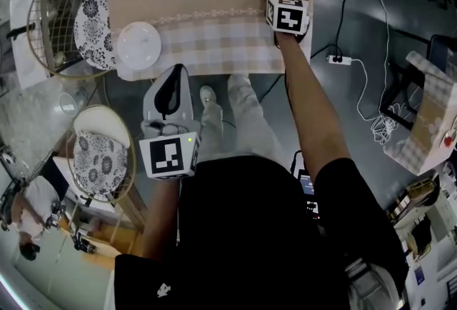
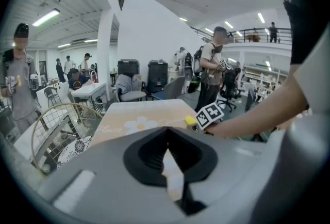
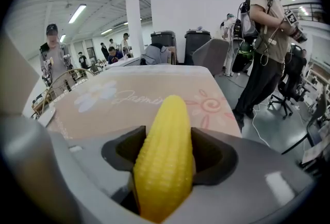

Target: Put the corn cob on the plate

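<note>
Right tongs (image 3: pixel 166 134) grasp the corn cob (image 3: pixel 165 166): it stands lengthwise between the two jaws, both of which lie against its sides, and its pointed end sticks out past their tips. From the head view, that pair sits over the counter (image 1: pixel 214 12) close to its right edge, well back from the near edge. Whether the cob is lifted or rests on the cloth cannot be told. Left tongs (image 2: pixel 165 138) are clenched on nothing, tips together, and hang just off the counter's near edge in front of the plate (image 1: pixel 139 44). The small white plate is bare and sits by the near edge, toward the near-left corner, well apart from the cob.

So the step in hand looks like the pick-up, with the carry not yet begun. The next move calls for a firm hold on the rounded cob and a lift clear of the cloth. Then comes a sweep across toward the near-left corner, ending low over the plate's middle before the jaws let go, so the cob does not roll off the shallow rim
</note>
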Motion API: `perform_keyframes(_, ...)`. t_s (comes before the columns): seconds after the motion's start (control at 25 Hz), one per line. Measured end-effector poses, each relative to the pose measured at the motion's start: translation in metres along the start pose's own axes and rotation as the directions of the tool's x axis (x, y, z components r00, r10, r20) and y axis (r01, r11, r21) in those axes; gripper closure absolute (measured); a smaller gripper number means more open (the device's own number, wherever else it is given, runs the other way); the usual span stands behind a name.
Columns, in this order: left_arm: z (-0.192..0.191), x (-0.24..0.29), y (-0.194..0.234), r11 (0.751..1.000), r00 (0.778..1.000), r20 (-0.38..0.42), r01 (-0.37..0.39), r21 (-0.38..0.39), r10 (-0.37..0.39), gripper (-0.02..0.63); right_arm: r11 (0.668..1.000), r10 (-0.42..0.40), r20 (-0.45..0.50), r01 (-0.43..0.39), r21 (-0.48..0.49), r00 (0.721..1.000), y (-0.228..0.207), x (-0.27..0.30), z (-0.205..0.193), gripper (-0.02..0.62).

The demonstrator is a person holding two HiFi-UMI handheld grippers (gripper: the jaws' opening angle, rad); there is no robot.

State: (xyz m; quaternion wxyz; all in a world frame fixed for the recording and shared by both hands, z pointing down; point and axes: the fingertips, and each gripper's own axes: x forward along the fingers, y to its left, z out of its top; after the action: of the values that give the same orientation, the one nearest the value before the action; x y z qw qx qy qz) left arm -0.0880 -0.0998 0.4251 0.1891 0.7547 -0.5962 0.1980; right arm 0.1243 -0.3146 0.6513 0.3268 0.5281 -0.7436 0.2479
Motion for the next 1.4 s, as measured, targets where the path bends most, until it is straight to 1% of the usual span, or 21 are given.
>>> perform_keyframes(0.16, -0.001, 0.0, -0.002, 1.0, 1.0, -0.007, 0.001, 0.01, -0.001, 0.597, 1.0, 0.0, 0.019, 0.0, 0.009, 1.0, -0.001, -0.002, 0.0, 0.333)
perform_keyframes(0.32, -0.003, -0.001, 0.002, 1.0, 1.0, -0.022, -0.013, 0.0, 0.013, 0.597, 1.0, 0.006, 0.026, -0.006, 0.003, 1.0, -0.001, -0.003, 0.001, 0.337)
perform_keyframes(0.44, -0.003, -0.001, 0.004, 1.0, 1.0, -0.01, -0.008, -0.001, 0.008, 0.597, 1.0, 0.014, 0.027, -0.013, -0.013, 1.0, 0.002, -0.004, 0.0, 0.337)
perform_keyframes(0.56, -0.003, -0.002, 0.006, 1.0, 1.0, -0.005, -0.019, -0.002, 0.019, 0.597, 0.999, 0.028, 0.03, -0.027, -0.026, 0.999, 0.007, -0.006, 0.001, 0.337)
perform_keyframes(0.72, -0.003, -0.005, 0.008, 0.999, 0.999, -0.023, -0.038, -0.006, 0.038, 0.597, 0.999, 0.044, 0.033, -0.043, -0.03, 0.998, 0.013, -0.009, 0.005, 0.337)
perform_keyframes(0.8, -0.001, -0.006, 0.008, 0.999, 0.999, -0.007, -0.04, -0.017, 0.04, 0.597, 0.998, 0.053, 0.036, -0.052, -0.033, 0.998, 0.016, -0.011, 0.008, 0.339)
perform_keyframes(0.96, -0.003, -0.013, 0.012, 0.999, 0.999, 0.008, -0.041, -0.026, 0.041, 0.597, 0.994, 0.086, 0.046, -0.082, -0.067, 0.995, 0.031, -0.015, 0.018, 0.337)
perform_keyframes(1.16, -0.003, -0.025, 0.025, 0.995, 0.996, 0.026, -0.086, -0.051, 0.087, 0.597, 0.987, 0.123, 0.056, -0.116, -0.111, 0.991, 0.054, -0.02, 0.029, 0.337)
perform_keyframes(1.4, -0.012, -0.048, 0.04, 0.988, 0.99, 0.039, -0.133, -0.079, 0.136, 0.597, 0.972, 0.178, 0.054, -0.167, -0.166, 0.983, 0.095, -0.025, 0.034, 0.337)
